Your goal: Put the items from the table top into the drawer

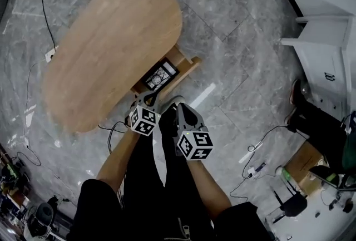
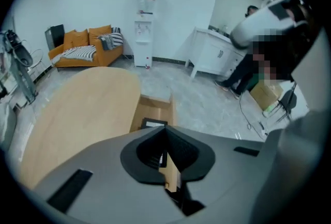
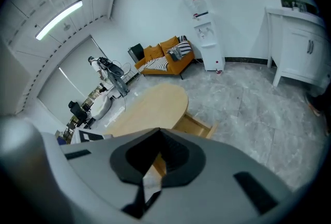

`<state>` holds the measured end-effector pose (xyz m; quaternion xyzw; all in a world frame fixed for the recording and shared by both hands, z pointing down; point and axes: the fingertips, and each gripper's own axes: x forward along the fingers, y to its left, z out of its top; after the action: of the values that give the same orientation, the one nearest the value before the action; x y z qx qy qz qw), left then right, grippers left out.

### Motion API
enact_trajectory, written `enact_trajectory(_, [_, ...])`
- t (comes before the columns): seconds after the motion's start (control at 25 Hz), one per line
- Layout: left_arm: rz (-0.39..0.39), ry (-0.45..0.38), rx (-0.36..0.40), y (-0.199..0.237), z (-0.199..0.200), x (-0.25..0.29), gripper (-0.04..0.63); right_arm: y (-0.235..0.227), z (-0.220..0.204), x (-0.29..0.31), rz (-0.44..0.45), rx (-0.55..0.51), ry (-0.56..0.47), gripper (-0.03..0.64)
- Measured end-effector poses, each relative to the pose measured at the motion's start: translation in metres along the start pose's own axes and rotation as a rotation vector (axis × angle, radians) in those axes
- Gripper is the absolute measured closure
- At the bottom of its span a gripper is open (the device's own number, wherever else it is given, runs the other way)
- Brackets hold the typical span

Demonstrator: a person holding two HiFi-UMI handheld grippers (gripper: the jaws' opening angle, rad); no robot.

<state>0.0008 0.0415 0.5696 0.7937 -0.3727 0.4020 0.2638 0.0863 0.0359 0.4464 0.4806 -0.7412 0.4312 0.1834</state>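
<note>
Head view puts us over the oval table (image 1: 111, 50), whose wooden top is bare from edge to edge as far as we can see. The one task thing we can find is a dark flat item (image 1: 160, 75) with a pale pattern on its face. It lies inside the drawer (image 1: 187, 65), which stands pulled out from the table's long edge on our side. Above our legs hang the left gripper (image 1: 149, 98) and the right gripper (image 1: 179, 107), both clear of the drawer. The left gripper view shows its jaws pressed together with nothing between them, looking straight at the open drawer and the item in it. The right gripper view shows jaws that also look closed and empty, with the drawer a little right of their tips. We judge the loading done, with only the pushing-in of the drawer left, if that is wanted. That move turns on how the front board lies: it runs along the table's edge and faces us, so the push goes away from us, under the table. The left gripper is nearer, just beside the board's left end. The right gripper sits further back but more opposite the board's middle, which we think suits a straight push better.
</note>
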Motion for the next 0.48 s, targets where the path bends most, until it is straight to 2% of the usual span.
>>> enact_trajectory(0.16, [0.049, -0.097, -0.184, -0.004, 0.038, -0.064, 0.581, 0.028, 0.018, -0.023, 0.041, 0.007, -0.023, 0.609])
enact_trajectory(0.36, [0.151, -0.231, -0.265, 0.004, 0.075, -0.136, 0.581, 0.056, 0.022, -0.051, 0.065, -0.012, -0.038, 0.609])
enact_trajectory(0.48, [0.179, -0.292, -0.299, 0.005, 0.090, -0.176, 0.581, 0.067, 0.026, -0.062, 0.064, 0.002, -0.054, 0.609])
